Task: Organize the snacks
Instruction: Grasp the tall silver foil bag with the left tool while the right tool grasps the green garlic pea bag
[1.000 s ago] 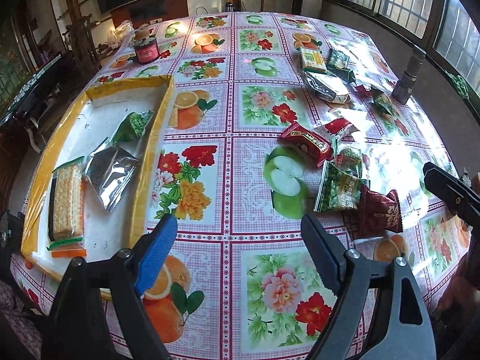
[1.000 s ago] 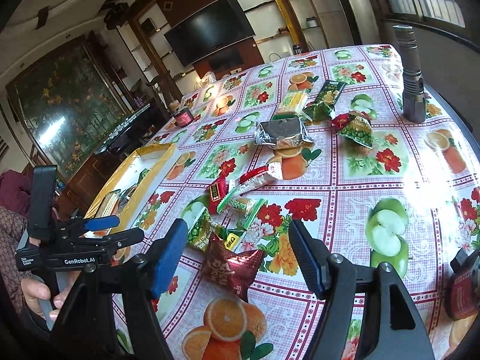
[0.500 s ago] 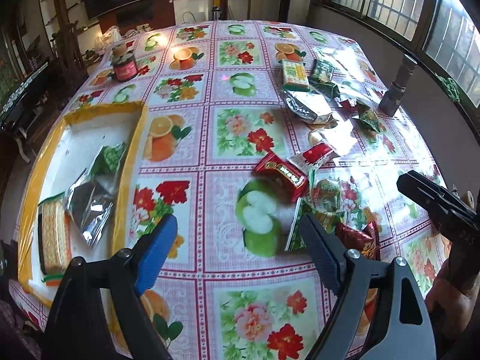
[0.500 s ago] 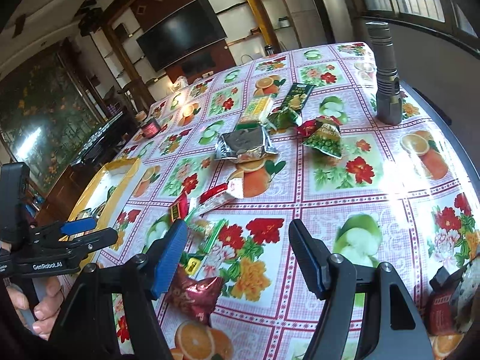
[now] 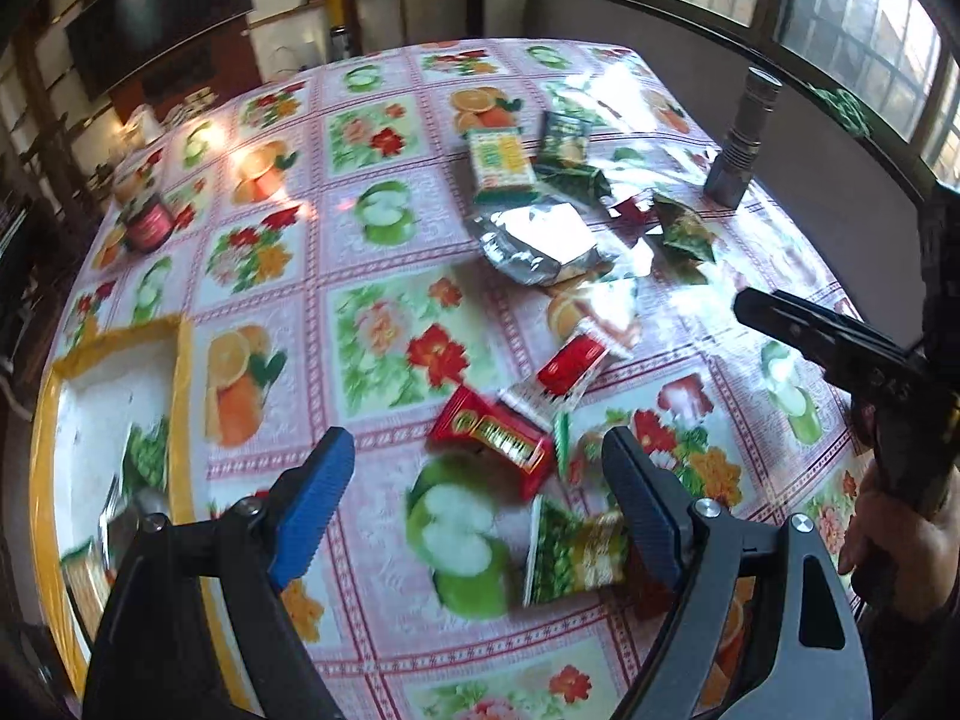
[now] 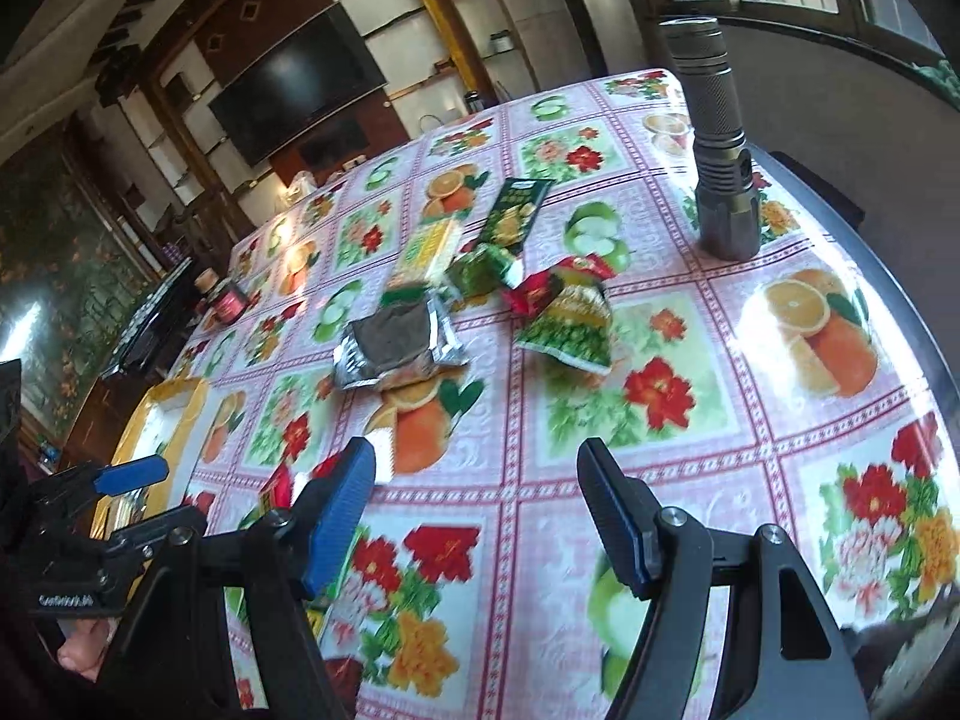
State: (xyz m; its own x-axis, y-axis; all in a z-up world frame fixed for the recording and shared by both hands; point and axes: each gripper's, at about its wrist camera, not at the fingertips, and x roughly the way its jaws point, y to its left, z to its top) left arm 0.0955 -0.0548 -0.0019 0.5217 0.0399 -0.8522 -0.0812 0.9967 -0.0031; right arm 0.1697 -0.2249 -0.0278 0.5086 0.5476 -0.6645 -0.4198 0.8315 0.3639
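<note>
Snack packets lie scattered on the flowered tablecloth. In the left wrist view my left gripper [image 5: 474,468] hangs open above a red packet [image 5: 492,441], not touching it, and a green pea packet [image 5: 570,552] lies by its right finger. Farther off are a small red packet [image 5: 570,363], a silver foil pack [image 5: 540,240] and a yellow-green cracker pack [image 5: 501,165]. My right gripper [image 6: 474,480] is open over bare cloth, short of the foil pack [image 6: 396,348] and a green pea packet [image 6: 570,324]. The yellow tray [image 5: 180,390] at the left holds some snacks.
A grey flashlight [image 6: 717,144] stands upright near the table's right edge. A red jar [image 5: 147,222] sits at the far left. My left gripper [image 6: 180,495] shows at the left of the right wrist view, beside the tray [image 6: 174,414]. A window wall runs along the right.
Both grippers have swung to the right across the table, still open. The left one has left the tray and come over the near snack pile. The right one has passed that pile toward the far one.
</note>
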